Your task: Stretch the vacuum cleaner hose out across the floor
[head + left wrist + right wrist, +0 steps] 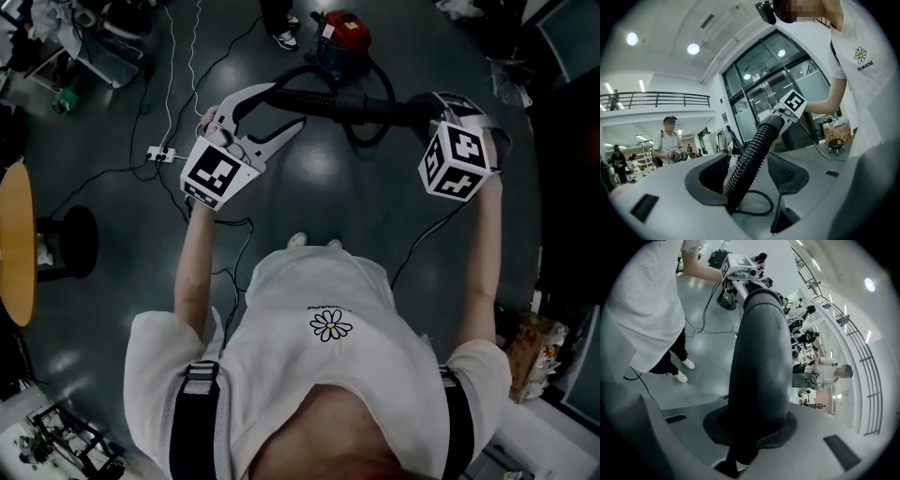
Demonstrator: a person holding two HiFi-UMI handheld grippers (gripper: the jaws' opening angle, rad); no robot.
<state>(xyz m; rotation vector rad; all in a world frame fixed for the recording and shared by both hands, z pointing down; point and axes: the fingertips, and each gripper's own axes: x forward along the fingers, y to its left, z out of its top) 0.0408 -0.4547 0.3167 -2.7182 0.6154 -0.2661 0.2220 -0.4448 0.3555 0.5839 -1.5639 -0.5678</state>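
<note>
Right jaws: your right gripper [757, 423] is clamped tight on the smooth black end tube [759, 348], which fills the space between the pads.
Left jaws: your left gripper [747, 171] stands part-way open around the black ribbed plastic vacuum cleaner hose [751, 152]. The hose runs through the gap and into the throat, and the textured pad on one side is clear of it, so it is cradled, not pinched.
Span between hands: the hose runs from one gripper across to the other, raised in front of you and off the ground.
Further out: the red-and-blue canister vacuum cleaner [341, 39] sits beyond your hands on the glossy dark grey floor [309, 202], with a slack black loop curled beside it.
Done: you have hold of the hose and one short length is drawn straight.
Left: as it looks, most of the job; the loop needs pulling out away from the canister and the hose laying flat.
</note>
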